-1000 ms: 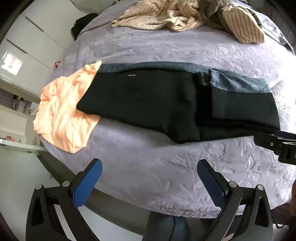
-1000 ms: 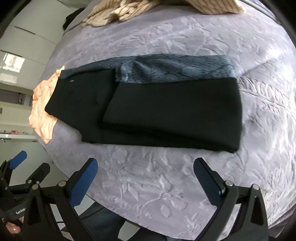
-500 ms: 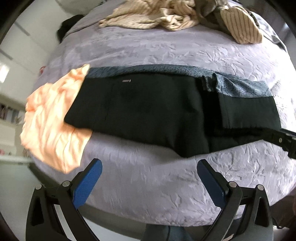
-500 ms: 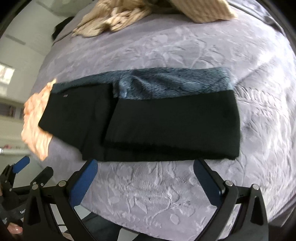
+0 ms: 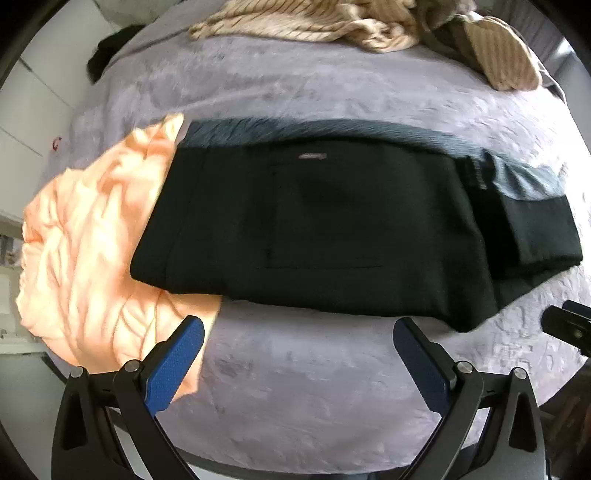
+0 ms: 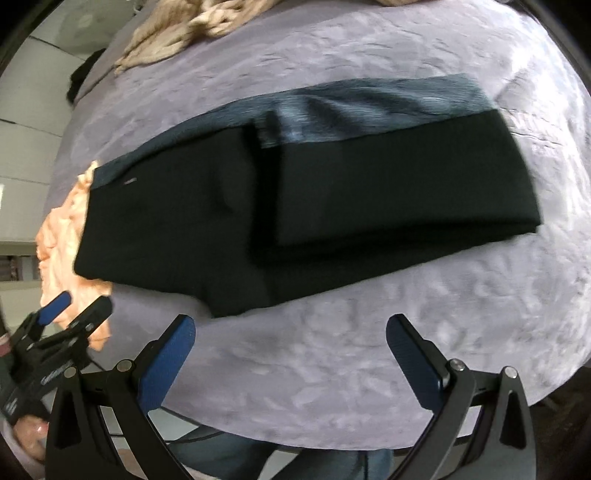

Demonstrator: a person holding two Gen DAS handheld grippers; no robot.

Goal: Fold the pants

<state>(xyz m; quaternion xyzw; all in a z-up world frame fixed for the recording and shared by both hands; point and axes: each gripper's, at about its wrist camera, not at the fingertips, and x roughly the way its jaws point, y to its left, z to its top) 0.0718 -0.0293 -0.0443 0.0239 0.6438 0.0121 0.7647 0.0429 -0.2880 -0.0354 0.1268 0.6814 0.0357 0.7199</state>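
One pair of black pants (image 5: 332, 229) lies folded on the grey bedspread (image 5: 314, 376), one peach garment (image 5: 85, 251) at left; both grippers, left (image 5: 298, 354) and right (image 6: 290, 350), gape wide, empty.

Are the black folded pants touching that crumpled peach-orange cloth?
Touching. In the left wrist view the black folded pants lie over the edge of the crumpled peach-orange cloth, hiding part of it.

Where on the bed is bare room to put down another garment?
Free: the near strip of bedspread before the black pants, and the band between pants and striped clothes. Crowded: the left edge, where the orange garment lies.
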